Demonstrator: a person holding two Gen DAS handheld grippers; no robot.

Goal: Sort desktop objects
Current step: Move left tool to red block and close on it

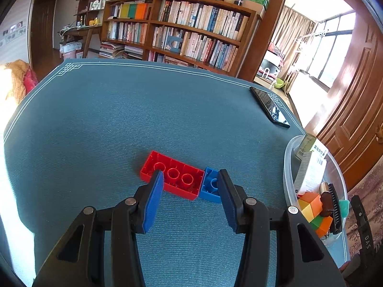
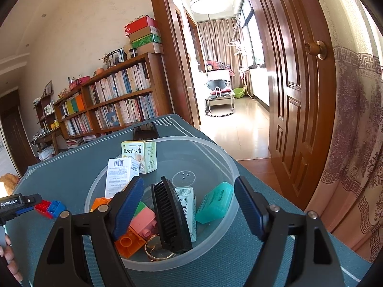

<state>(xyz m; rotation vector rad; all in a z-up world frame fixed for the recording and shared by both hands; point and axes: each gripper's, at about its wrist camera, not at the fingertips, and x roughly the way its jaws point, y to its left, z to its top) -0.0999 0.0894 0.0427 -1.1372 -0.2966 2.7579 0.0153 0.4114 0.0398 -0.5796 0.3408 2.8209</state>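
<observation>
A red brick [image 1: 172, 179] lies studs-down on the teal table mat, with a smaller blue brick [image 1: 210, 186] touching its right end. My left gripper [image 1: 190, 174] hovers just over them, open, one pad over the red brick and one over the blue; neither pad presses. The right wrist view shows the same red brick [image 2: 43, 206], blue brick [image 2: 56, 208] and left gripper [image 2: 32, 204] at far left. My right gripper [image 2: 189, 181] stands open above a clear plastic bowl [image 2: 215, 148], holding nothing. A black brush [image 2: 167, 215] stands in the bowl under the gap.
The bowl [image 1: 289, 167] also holds two medicine boxes [image 2: 140, 153], a teal case [image 2: 215, 202], pink and orange bricks [image 2: 142, 222] and a gold bangle [image 2: 155, 251]. A black phone [image 1: 269, 106] lies near the mat's far right corner. A bookshelf [image 1: 191, 31] stands behind the table.
</observation>
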